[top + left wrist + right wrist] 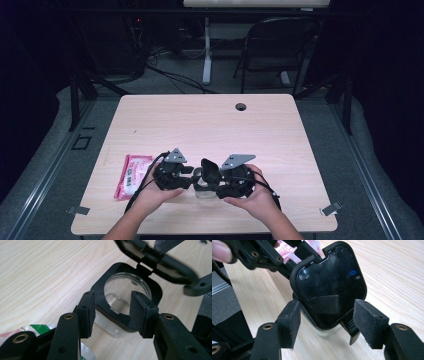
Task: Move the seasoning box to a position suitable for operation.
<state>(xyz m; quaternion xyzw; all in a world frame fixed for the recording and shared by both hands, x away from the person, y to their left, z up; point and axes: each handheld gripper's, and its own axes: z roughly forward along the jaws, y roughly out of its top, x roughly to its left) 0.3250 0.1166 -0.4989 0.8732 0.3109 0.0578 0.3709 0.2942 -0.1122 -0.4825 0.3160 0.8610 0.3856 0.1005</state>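
Clear jar (125,300) sits between the left claw (112,312) pads.

A pale wooden table (210,125) carries a clear lidded container (125,293) and a pink packet (131,175).

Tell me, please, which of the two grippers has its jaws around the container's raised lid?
The right gripper: its open jaws flank the raised black lid, while the left gripper straddles the clear container by its black rim.

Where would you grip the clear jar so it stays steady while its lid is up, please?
Probably by the clear wall just under the black collar, jaws level from the left gripper's side. The jar stands upright, and its lid is hinged up on the far side, so that side is blocked and the near wall is free.
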